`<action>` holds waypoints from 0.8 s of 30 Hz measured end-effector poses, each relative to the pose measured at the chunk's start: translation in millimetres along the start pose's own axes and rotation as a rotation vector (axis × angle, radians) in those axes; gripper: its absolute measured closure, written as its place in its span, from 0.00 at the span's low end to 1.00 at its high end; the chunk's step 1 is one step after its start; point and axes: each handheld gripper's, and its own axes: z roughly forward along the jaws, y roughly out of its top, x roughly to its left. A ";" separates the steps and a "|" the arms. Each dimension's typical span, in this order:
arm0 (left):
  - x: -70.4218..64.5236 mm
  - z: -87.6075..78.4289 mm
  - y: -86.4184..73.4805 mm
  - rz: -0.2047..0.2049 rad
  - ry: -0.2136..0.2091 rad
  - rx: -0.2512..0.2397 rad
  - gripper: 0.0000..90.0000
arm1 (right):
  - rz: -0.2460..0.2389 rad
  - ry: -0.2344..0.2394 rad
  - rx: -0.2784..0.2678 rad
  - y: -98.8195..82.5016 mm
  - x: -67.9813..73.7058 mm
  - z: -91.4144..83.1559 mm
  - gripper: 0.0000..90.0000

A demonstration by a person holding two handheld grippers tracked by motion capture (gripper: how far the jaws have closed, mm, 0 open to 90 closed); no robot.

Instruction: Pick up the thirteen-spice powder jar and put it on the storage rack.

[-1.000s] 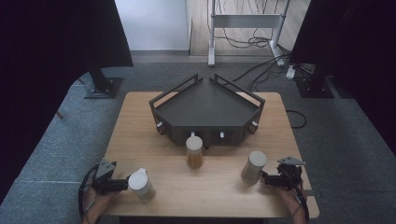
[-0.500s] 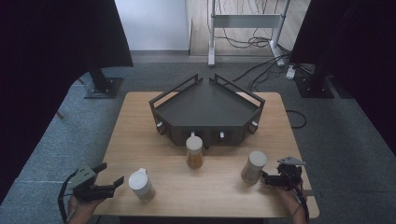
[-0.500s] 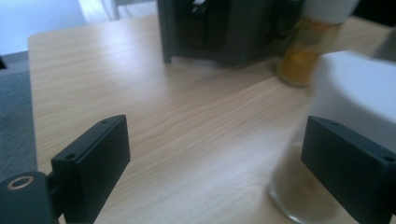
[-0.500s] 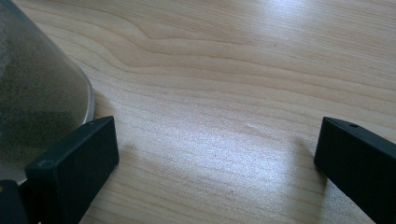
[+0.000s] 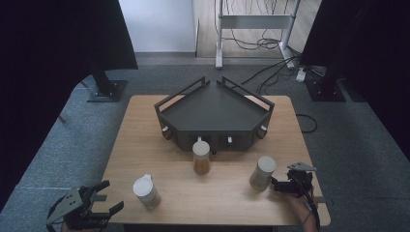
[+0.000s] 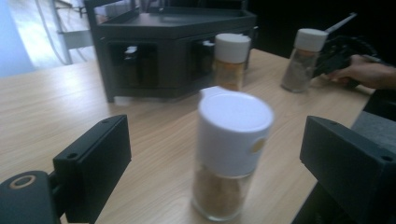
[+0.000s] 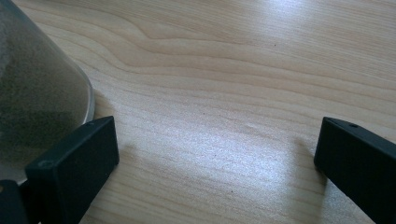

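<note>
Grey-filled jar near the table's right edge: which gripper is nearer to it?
Right. The right gripper sits just beside the grey-filled jar; the left gripper is off the table's opposite corner.

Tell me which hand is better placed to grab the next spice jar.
Right, probably. The right gripper sits open right beside the grey-filled jar, its fingers almost touching the glass. The left gripper is open too, but hangs off the table corner, apart from the white-capped jar.

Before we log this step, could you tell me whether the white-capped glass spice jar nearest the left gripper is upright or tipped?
Upright: the white-capped glass spice jar stands on its base on the wooden table, cap uppermost.
</note>
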 end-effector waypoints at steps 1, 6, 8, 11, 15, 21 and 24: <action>-1.3 0.9 0.1 0.002 -0.006 -0.002 0.10 | 0.000 0.000 0.000 -0.1 0.0 0.0 0.00; -8.0 8.5 0.1 0.014 -0.028 0.003 0.10 | 0.000 0.000 0.000 -0.2 0.0 -0.2 0.00; -10.3 12.4 0.1 0.017 -0.035 0.007 0.10 | 0.000 0.000 0.000 -0.2 0.0 -0.2 0.00; -15.1 18.7 2.1 0.039 -0.033 0.025 0.09 | 0.000 0.000 0.000 -0.2 -0.1 -0.2 0.00; -18.7 27.0 1.9 0.055 -0.034 0.032 0.09 | 0.000 0.000 0.000 -0.2 0.0 -0.3 0.00; -24.4 37.3 2.4 0.065 -0.022 0.045 0.08 | 0.001 0.001 0.000 -0.3 -0.1 -0.3 0.00; -28.4 41.9 2.9 0.070 0.003 0.055 0.08 | 0.000 0.001 0.000 -0.4 -0.1 -0.3 0.00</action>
